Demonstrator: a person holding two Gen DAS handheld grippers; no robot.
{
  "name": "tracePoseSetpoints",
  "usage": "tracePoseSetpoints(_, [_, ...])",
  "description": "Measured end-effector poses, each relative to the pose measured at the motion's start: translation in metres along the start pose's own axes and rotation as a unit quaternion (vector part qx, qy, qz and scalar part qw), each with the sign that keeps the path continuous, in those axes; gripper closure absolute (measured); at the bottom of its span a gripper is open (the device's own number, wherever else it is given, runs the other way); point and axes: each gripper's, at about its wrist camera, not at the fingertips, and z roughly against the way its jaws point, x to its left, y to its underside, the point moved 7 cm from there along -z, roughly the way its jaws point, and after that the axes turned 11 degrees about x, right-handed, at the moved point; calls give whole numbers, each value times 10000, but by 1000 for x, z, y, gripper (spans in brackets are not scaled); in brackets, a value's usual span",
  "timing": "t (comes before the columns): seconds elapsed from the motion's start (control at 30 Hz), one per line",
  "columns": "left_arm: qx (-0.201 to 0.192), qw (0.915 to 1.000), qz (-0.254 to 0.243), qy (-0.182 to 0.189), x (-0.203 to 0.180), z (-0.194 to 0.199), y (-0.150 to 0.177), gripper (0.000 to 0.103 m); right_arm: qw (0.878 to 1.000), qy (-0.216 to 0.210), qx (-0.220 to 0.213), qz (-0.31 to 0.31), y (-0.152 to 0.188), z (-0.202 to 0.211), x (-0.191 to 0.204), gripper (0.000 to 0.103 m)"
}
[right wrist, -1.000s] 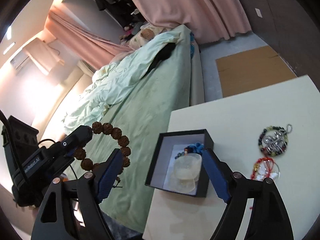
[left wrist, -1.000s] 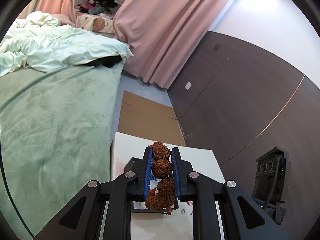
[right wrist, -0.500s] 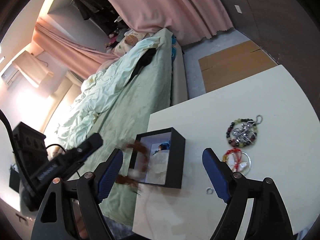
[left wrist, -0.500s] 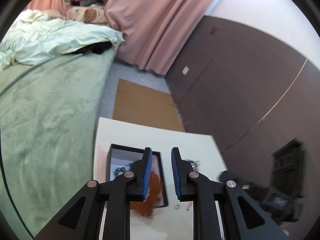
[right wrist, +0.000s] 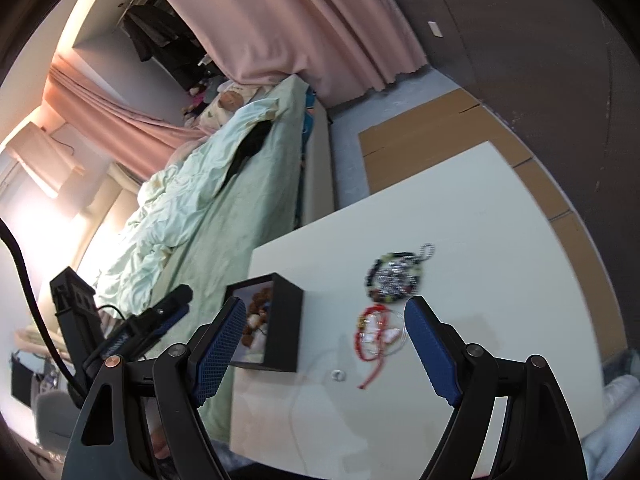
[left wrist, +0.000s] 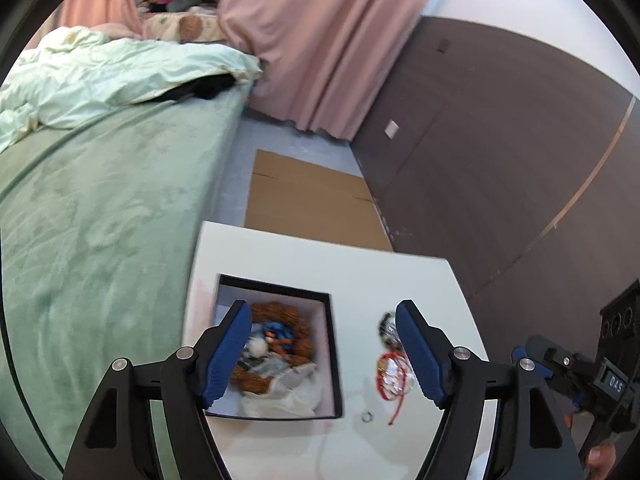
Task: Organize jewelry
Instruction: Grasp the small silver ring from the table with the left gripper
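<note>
A black open box stands on the white table. In it lie a brown bead bracelet, blue beads and a clear bag. My left gripper is open and empty above the box's right side. The box also shows in the right wrist view. My right gripper is open and empty above the table. A red cord bracelet, a dark bead bracelet with a silver charm and a small ring lie on the table.
A bed with a green cover runs along the table's left side. Flat cardboard lies on the floor beyond the table. A dark panelled wall stands to the right. The other gripper shows at the right edge.
My left gripper opened and let go of the brown bead bracelet, which dropped into the box. Both grippers have shifted right over the table.
</note>
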Motion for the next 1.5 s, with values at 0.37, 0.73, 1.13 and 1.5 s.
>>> tracePoseSetpoints(0.37, [403,9971,-647,-1,-41,-21,29,28,9985,442,291,-109,11,7,-41,21])
tracePoseSetpoints(0.73, [776,9847,-1464,-540,-71,-48,67,42,9948,586,486,-683,18,11,-84,21])
tracePoseSetpoints(1.13, [1267,9752,-1586,-881,-69,-91,103,63,9945,744,390,-630,22,18,-85,22])
tracePoseSetpoints(1.5, [1416,9683,-1596,-1296,-63,-119,110,71,9947,763,429,-545,20,14,-83,22])
